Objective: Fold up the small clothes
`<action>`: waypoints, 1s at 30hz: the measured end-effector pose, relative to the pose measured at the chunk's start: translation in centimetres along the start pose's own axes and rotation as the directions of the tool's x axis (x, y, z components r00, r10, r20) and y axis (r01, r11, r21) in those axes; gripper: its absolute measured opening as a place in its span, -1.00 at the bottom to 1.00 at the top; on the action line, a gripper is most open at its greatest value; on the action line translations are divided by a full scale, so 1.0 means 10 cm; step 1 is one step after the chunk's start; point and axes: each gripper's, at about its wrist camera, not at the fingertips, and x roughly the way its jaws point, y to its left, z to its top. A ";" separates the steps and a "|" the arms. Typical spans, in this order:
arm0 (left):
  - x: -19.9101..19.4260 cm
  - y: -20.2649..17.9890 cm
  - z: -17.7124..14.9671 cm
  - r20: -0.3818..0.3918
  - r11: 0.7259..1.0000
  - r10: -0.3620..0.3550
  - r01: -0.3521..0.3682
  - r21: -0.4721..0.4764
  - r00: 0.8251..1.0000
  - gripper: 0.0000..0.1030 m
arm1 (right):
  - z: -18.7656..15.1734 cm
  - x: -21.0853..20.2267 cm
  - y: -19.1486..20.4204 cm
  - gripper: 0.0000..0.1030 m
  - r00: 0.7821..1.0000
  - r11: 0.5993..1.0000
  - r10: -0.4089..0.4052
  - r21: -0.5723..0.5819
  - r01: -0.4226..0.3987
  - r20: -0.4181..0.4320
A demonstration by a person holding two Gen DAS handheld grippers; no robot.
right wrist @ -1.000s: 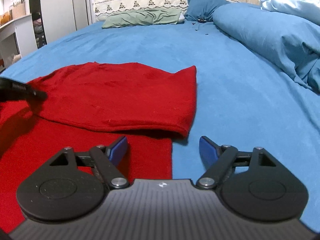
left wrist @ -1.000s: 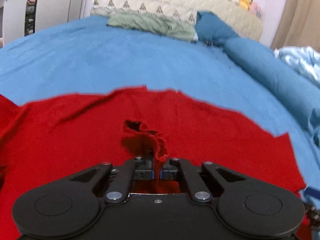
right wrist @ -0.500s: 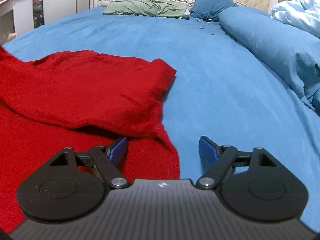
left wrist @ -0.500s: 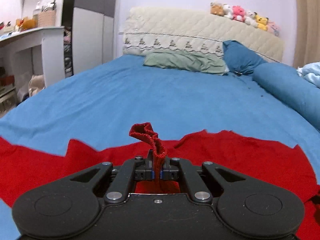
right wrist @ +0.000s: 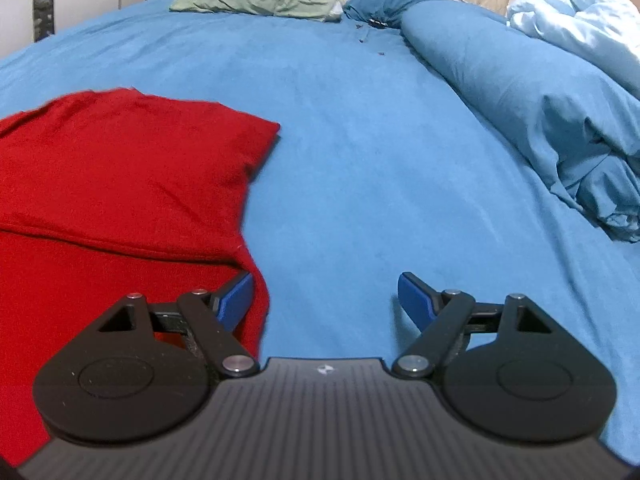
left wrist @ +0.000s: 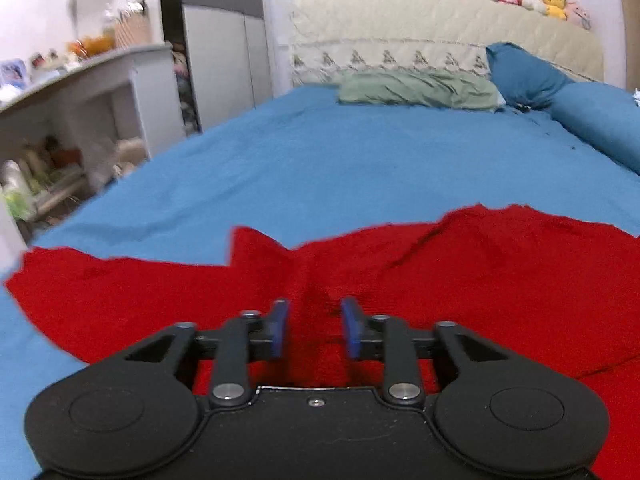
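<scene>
A red knit garment (left wrist: 460, 272) lies on the blue bed sheet (left wrist: 340, 160), partly folded over itself. My left gripper (left wrist: 314, 330) is low over the garment with its jaws a little apart and nothing between them. In the right wrist view the garment (right wrist: 120, 172) fills the left side, with a folded layer on top. My right gripper (right wrist: 326, 300) is wide open and empty at the garment's right edge, its left fingertip (right wrist: 236, 298) over the red cloth.
A green pillow (left wrist: 416, 88) and a dark blue pillow (left wrist: 524, 74) lie by the headboard. A rolled blue duvet (right wrist: 520, 120) and a pale blue blanket (right wrist: 580, 28) run along the right. A white shelf unit (left wrist: 80, 120) stands left of the bed.
My left gripper has opened and let go of the red cloth it was pinching; the cloth has dropped flat. The folded layer has settled. My right gripper has stayed open.
</scene>
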 end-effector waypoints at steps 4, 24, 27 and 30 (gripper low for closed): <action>-0.12 -0.08 -0.02 0.072 0.995 -0.096 0.094 0.029 0.993 0.31 | 0.11 -0.27 0.23 0.95 0.959 0.968 0.239 0.035 -0.247 0.151; 0.34 -0.19 -0.26 -0.088 0.962 -0.272 0.271 -0.022 0.958 0.36 | 0.61 0.84 0.42 0.95 0.953 0.910 0.295 0.285 -0.302 0.068; 0.36 -0.15 -0.27 -0.083 0.959 -0.282 0.281 -0.025 0.956 0.37 | 0.77 1.04 0.27 0.95 0.953 0.894 0.298 0.333 -0.300 0.059; 0.37 -0.15 -0.27 -0.081 0.959 -0.283 0.282 -0.022 0.956 0.37 | 0.93 1.17 0.25 0.95 0.962 0.899 0.270 0.346 -0.269 0.045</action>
